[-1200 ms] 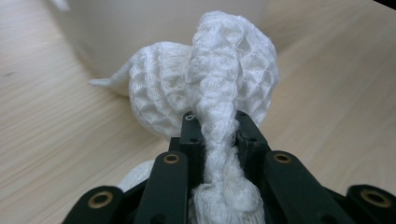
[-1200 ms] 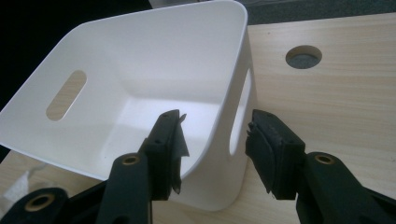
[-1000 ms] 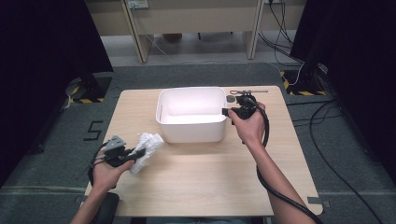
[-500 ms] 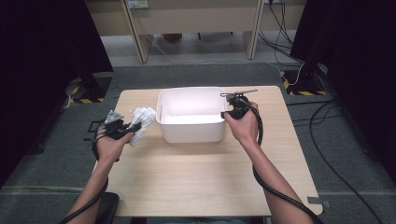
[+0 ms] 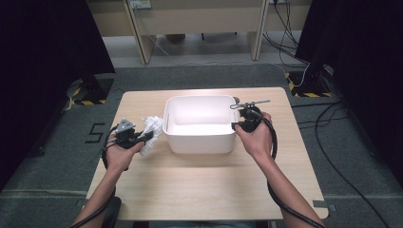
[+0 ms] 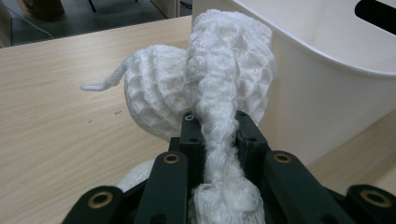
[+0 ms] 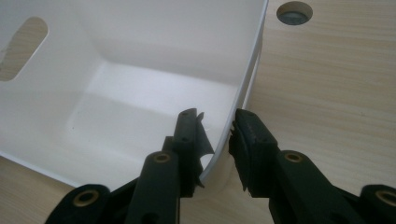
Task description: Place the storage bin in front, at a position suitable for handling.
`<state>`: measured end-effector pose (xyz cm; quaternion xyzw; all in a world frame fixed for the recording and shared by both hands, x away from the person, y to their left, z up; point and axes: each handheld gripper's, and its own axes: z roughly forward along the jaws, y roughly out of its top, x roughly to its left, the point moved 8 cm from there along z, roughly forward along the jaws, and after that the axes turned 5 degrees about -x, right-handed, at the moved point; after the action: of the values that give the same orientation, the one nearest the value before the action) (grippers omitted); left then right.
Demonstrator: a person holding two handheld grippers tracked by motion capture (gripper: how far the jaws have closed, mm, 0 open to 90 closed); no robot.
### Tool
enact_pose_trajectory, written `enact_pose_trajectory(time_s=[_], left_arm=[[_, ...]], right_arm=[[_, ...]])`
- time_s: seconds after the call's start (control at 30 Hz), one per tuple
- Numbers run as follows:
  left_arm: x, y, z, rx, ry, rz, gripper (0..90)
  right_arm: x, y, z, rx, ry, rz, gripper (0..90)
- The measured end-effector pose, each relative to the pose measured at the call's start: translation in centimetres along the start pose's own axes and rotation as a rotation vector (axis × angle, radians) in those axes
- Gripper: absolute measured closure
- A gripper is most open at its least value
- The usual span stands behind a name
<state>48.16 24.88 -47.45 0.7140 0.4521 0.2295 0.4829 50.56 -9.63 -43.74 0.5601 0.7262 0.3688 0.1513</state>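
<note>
A white knitted cloth (image 5: 153, 126) hangs bunched from my left gripper (image 5: 148, 136), right beside the left wall of the white plastic bin (image 5: 199, 142). In the left gripper view the jaws of this gripper (image 6: 218, 135) are shut on a twisted strand of the cloth (image 6: 159, 88), with the bin's wall (image 6: 327, 93) close on the right. My right gripper (image 5: 236, 126) is at the bin's right rim. Its jaws have just been closing, and in the right gripper view the gripper (image 7: 217, 123) clamps the thin wall of the bin (image 7: 140, 46), one jaw inside and one outside. The bin's inside looks bare.
The bin stands on a light wooden table (image 5: 204, 190) with bare board in front of it. A round cable hole (image 7: 294, 12) lies in the tabletop past the bin's right side. Dark curtains and floor cables surround the table.
My left hand has carried the cloth from the table's front left up to the bin's left wall. My right gripper's jaws have narrowed onto the bin's right rim.
</note>
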Motion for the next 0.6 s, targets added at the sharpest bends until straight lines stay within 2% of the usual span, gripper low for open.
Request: enact_pose_trajectory(time_s=[0.1, 0.13, 0.23, 0.43, 0.6], left_arm=[[-0.1, -0.2, -0.3, 0.002, 0.006, 0.012, 76.5], [-0.1, -0.2, -0.4, 0.000, 0.006, 0.012, 76.4], [0.3, -0.3, -0.6, -0.006, 0.016, 0.012, 76.4], [1.0, -0.2, -0.7, -0.010, 0.034, -0.004, 76.4], [0.7, 0.1, -1.5, -0.026, 0.037, 0.003, 76.4]], right_arm=[[0.1, -0.1, -0.1, -0.027, 0.033, 0.018, 64.3], [0.1, -0.1, -0.1, -0.051, 0.042, 0.018, 62.3], [0.0, -0.2, -0.3, -0.067, 0.052, 0.008, 58.5], [-1.0, -0.1, -1.1, -0.114, 0.075, 0.017, 56.8], [-1.8, 0.0, -2.1, -0.142, 0.072, 0.038, 56.1]])
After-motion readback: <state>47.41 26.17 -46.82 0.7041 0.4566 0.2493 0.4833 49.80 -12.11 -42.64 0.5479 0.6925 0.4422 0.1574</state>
